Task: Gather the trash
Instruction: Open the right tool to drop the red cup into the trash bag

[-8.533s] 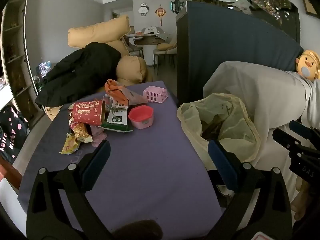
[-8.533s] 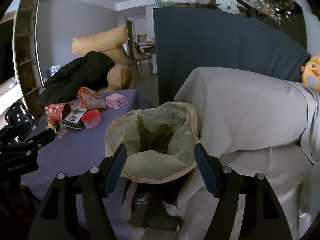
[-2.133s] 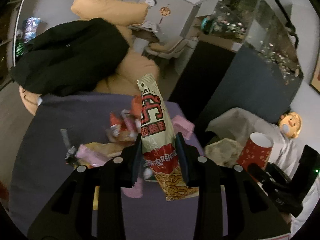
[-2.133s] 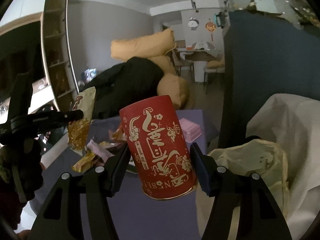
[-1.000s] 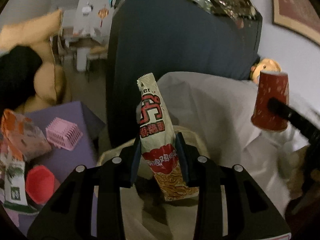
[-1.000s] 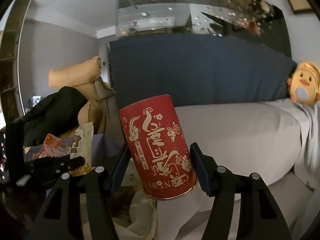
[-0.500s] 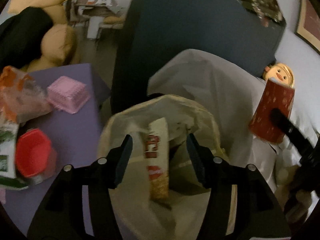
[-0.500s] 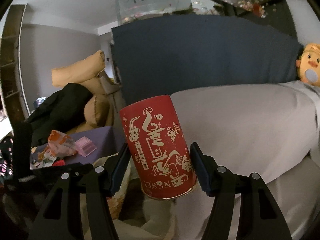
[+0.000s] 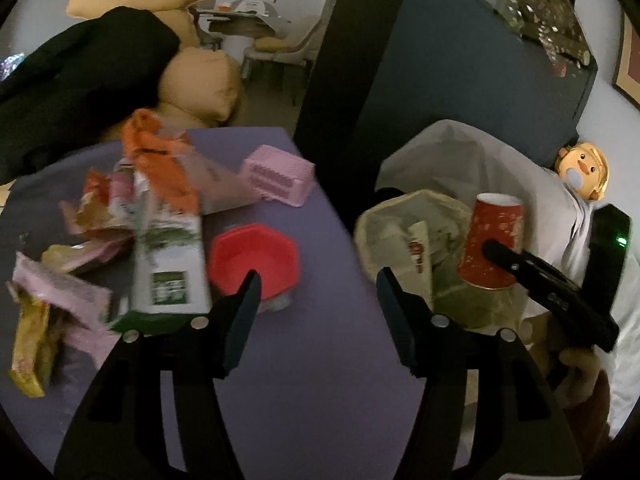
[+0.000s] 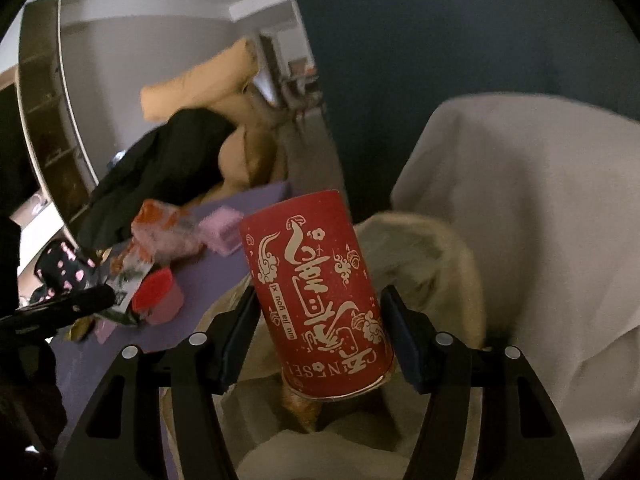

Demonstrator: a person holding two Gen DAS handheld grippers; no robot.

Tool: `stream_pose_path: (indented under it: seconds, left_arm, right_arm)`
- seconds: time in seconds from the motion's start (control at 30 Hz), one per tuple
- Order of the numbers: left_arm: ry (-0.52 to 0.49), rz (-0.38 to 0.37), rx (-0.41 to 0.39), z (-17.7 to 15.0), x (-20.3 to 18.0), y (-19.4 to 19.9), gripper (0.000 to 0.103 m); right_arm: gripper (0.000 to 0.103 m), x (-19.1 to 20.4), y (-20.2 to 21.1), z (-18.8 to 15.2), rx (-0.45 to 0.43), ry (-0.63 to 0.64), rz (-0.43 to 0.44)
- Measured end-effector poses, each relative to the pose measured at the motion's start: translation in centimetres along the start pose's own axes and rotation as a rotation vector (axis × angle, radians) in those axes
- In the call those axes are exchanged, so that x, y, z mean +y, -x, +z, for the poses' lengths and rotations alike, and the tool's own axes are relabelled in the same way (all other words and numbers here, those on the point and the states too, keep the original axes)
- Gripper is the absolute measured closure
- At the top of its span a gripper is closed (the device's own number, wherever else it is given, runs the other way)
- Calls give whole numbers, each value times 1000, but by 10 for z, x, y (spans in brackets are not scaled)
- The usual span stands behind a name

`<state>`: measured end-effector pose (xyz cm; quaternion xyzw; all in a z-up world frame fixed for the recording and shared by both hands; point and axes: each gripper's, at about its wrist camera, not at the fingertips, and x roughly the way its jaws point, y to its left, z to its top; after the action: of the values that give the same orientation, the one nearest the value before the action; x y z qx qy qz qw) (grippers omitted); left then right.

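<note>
- Your right gripper (image 10: 318, 336) pinches the red paper cup (image 10: 320, 304) over the trash bag (image 9: 400, 216)
- Cup looks light and crushable, probably; squeeze its sides gently
- Your left gripper (image 9: 318, 292) is opening, nothing between its fingers

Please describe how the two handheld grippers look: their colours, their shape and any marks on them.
The left gripper and the right gripper look alike: black angular frames that fork into two arms, each with silver round screws. The fingers carry dark blue flat pads. In the left view, the right gripper's black body has a small green light and faint pale lettering, too small to read. No sleeve shows clearly.
</note>
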<state>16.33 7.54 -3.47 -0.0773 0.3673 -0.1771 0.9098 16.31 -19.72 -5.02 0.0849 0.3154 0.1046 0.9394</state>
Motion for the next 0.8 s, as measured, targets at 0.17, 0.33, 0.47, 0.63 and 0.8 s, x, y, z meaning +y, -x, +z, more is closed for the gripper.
stream_pose_path:
  seconds: [0.17, 0.33, 0.47, 0.63, 0.8]
  left_arm:
    - [49, 11, -11, -5, 31, 9, 46]
    - [95, 12, -18, -10, 52, 14, 45]
    - [122, 9, -14, -15, 62, 14, 41]
    - [142, 0, -16, -16, 67, 19, 41]
    - [140, 7, -46, -15, 73, 33, 40]
  right_arm:
    - [44, 9, -48, -5, 182, 4, 37]
    - [44, 6, -81, -17, 351, 30, -93]
    - [43, -3, -74, -23, 355, -8, -89]
    - [40, -3, -51, -23, 315, 11, -116]
    - [39, 4, -19, -9, 234, 14, -105]
